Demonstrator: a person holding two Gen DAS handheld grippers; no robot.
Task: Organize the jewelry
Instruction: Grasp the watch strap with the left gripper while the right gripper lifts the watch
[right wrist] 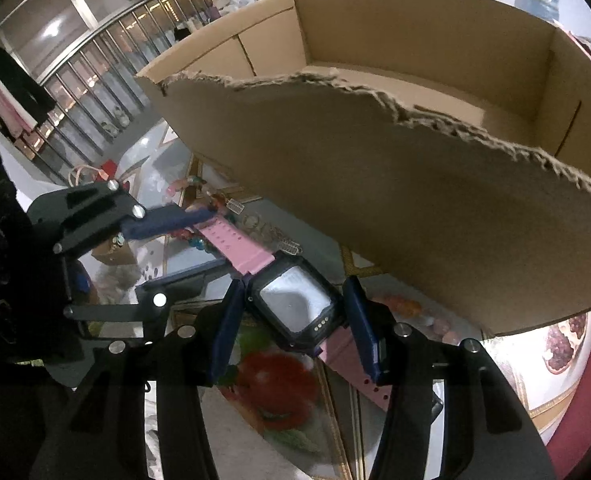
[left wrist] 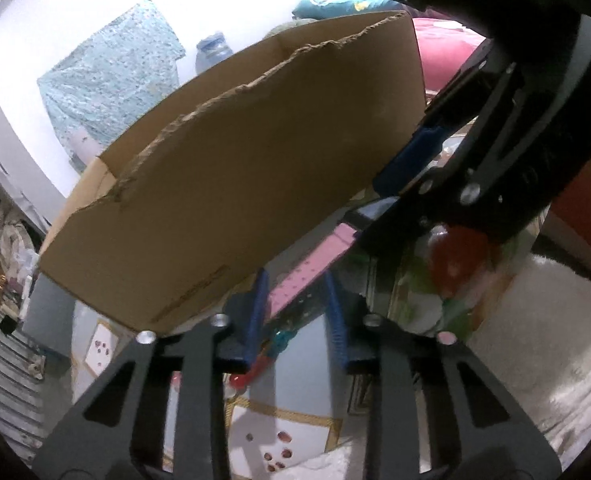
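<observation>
**Watch Held at Both Ends Below the Box**

The box (right wrist: pixel 395 200) is the largest item in view. It is open-topped cardboard with a torn, ragged front edge; from my right wrist view its bare interior floor is visible. It sits above and behind my fingers in both views.

Below it lies the cloth (right wrist: pixel 279 392), printed with a red flower and gold borders.

My right gripper (right wrist: pixel 295 328) points down at the cloth. Its jaws stand about half open — the blue pads bracket the watch (right wrist: pixel 295 304) by its black case, one pad at each side. The left pad touches the case; whether the right pad presses it, I cannot tell for certain, but the case sits squarely between them and off the cloth.

My left gripper (left wrist: pixel 297 320) has its jaws narrowed around the pink strap (left wrist: pixel 315 264), which runs up between the two blue pads. In the right wrist view one finger lies along the strap's far end. Firm contact cannot be confirmed — the frame is blurred there.

Beads (right wrist: pixel 193 240) and small metal pieces (right wrist: pixel 271 234) lie on the cloth just beside the strap, near the box's lower edge.
</observation>
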